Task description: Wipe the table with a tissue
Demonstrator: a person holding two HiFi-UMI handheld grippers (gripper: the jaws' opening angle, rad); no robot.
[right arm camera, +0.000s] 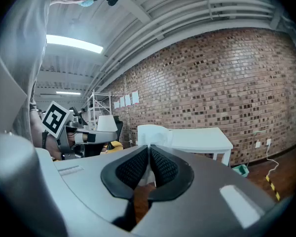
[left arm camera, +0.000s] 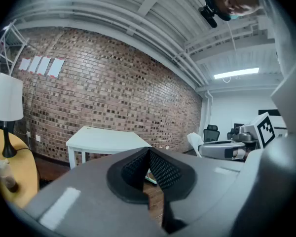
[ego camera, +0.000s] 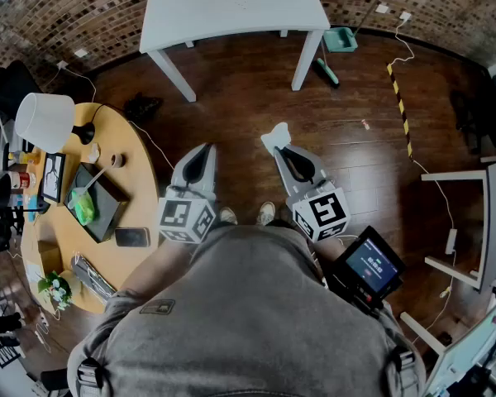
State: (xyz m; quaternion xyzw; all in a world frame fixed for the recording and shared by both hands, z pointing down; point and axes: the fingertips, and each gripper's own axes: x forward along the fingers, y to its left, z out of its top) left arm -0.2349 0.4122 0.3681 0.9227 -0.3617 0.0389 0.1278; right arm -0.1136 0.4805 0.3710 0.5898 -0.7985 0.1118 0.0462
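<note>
**Tissue in the right claw, no table reached yet**

On the left stands a round wooden table [ego camera: 126,139] with a white lamp [ego camera: 45,120] and several small items on it. Next comes our left gripper [ego camera: 200,154]; its jaws are pressed together and nothing sits between them. To its right, the right gripper [ego camera: 282,150] is clamped on a white tissue [ego camera: 274,135], which sticks out above the jaw tips, over the dark wood floor. Farther ahead of both grippers stands a white rectangular table [ego camera: 231,7], well apart from them.

We judge that the step in hand is to carry the tissue to a tabletop; which of the tables is meant, we cannot tell. To do this well, we should hold the grip firm, lower the loose part of the tissue flat onto a bare area, and wipe in even strokes. On the round table we should go around the items.

We count two tables, one lamp, two grippers and one tissue.
</note>
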